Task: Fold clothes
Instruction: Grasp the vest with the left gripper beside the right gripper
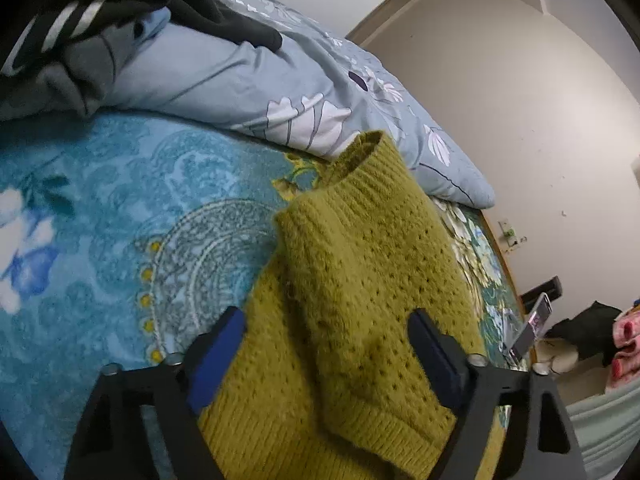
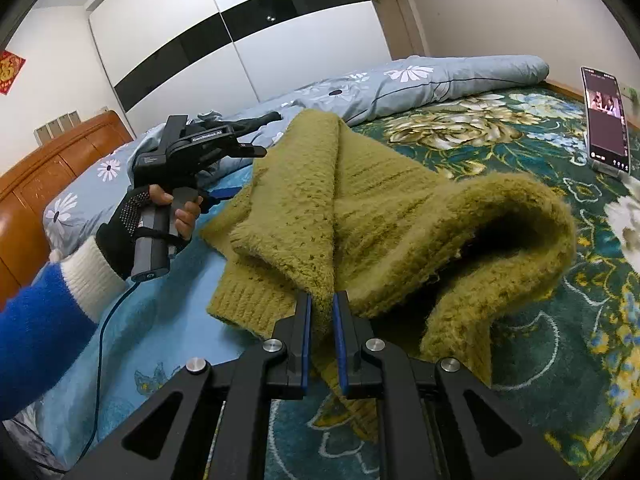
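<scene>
An olive-green knitted sweater lies partly folded on the bed, on a blue and teal flowered blanket. The right gripper has its two blue-padded jaws drawn close together on a fold of the sweater's near edge, with the knit pinched between them and lifted into a ridge. To the right of that ridge a loose part of the sweater curls over in an open loop.

The left gripper stands wide open above the sweater's ribbed hem, its pads apart and holding nothing. From the right wrist view, a gloved left hand grips its handle at the far left.

A pale blue flowered quilt is bunched along the far side, and a phone stands propped at the far right.
</scene>
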`<state>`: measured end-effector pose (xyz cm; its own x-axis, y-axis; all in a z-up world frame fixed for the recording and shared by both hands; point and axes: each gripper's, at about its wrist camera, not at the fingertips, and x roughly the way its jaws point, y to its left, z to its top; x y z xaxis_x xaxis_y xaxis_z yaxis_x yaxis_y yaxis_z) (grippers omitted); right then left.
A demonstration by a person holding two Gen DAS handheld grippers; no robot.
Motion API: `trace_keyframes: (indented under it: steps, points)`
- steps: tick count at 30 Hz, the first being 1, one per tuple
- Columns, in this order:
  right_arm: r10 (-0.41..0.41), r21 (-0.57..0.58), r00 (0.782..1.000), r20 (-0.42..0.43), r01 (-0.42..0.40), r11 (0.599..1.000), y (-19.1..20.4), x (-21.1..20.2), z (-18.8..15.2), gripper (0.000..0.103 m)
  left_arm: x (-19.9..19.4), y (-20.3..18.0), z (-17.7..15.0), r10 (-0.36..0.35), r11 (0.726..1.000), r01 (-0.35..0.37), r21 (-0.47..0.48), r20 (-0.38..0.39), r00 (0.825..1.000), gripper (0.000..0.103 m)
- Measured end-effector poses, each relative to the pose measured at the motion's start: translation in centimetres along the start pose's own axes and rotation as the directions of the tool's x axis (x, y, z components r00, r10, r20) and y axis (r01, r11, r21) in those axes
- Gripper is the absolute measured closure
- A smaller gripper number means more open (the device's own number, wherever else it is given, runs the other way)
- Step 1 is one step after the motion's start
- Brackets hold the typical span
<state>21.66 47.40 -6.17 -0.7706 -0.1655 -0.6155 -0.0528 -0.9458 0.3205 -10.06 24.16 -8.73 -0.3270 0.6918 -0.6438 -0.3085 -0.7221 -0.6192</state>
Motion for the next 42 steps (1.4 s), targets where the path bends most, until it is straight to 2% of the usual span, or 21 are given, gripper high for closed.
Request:
trace_keyframes:
  steps: [3,7,12,18,19,22,23,25,26,30,31,36,40,42]
  points:
    - [0.013,0.006,1.0,0.002,-0.013,1.0,-0.3,-0.1,-0.1,0.092,-0.5,-0.5,0.3,0.018,1.0,-0.018,0.02,0.011,1.0,0.02]
    - [0.02,0.006,1.0,0.006,-0.02,1.0,-0.4,-0.1,-0.1,0.092,-2.1,-0.9,0.2,-0.012,1.0,0.01,0.026,0.06,0.998,0.02]
    - [0.026,0.01,1.0,0.008,-0.026,1.0,-0.4,0.0,0.0,0.092,0.1,-0.6,-0.4,-0.027,1.0,0.027,-0.014,-0.029,0.999,0.02]
    - [0.032,0.012,0.999,0.005,-0.032,0.999,-0.5,0.0,-0.1,0.092,1.0,0.3,-0.7,-0.102,0.99,0.097,-0.103,-0.038,0.994,0.043]
    - [0.033,0.011,0.999,0.005,-0.033,0.999,-0.5,0.0,-0.1,0.092,1.0,0.5,-0.7,-0.117,0.987,0.113,-0.118,-0.03,0.993,0.051]
    - [0.035,0.01,0.999,0.005,-0.035,0.999,-0.5,0.0,-0.1,0.092,1.1,1.4,-0.4,-0.167,0.969,0.163,-0.183,-0.003,0.986,0.065]
    - [0.037,0.012,0.999,0.005,-0.037,0.999,-0.5,0.0,-0.1,0.092,1.2,1.7,-0.4,-0.173,0.965,0.17,-0.201,0.002,0.985,0.074]
    - [0.036,0.015,0.999,0.005,-0.036,0.999,-0.6,0.0,0.0,0.092,1.4,2.2,-0.5,-0.178,0.957,0.175,-0.233,0.009,0.984,0.084]
    - [0.033,0.017,0.999,0.006,-0.033,0.999,-0.6,-0.1,0.0,0.092,1.5,2.2,-0.6,-0.18,0.954,0.178,-0.242,0.011,0.984,0.086]
    - [0.008,0.026,1.0,0.024,-0.008,1.0,-0.7,-0.9,0.5,0.093,0.1,1.8,-1.1,-0.18,0.952,0.185,-0.245,0.041,0.983,0.09]
    - [-0.007,0.025,0.999,0.035,0.006,1.0,-0.8,-1.3,0.8,0.096,-0.4,1.6,-1.0,-0.182,0.952,0.189,-0.242,0.051,0.982,0.09]
    - [-0.055,0.032,0.992,0.114,0.052,0.998,-1.4,-4.6,3.1,0.1,-5.3,-0.7,-0.1,-0.232,0.952,0.25,-0.178,0.112,0.966,0.091]
    - [-0.044,0.06,0.987,0.155,0.035,0.998,-1.2,-6.5,4.4,0.1,-8.7,-2.8,-0.3,-0.239,0.961,0.252,-0.118,0.118,0.964,0.091]
    - [-0.031,0.039,0.987,0.157,0.025,0.999,-0.2,-6.7,4.4,0.1,-9.6,-3.5,-0.6,-0.219,0.969,0.229,-0.092,0.113,0.969,0.091]
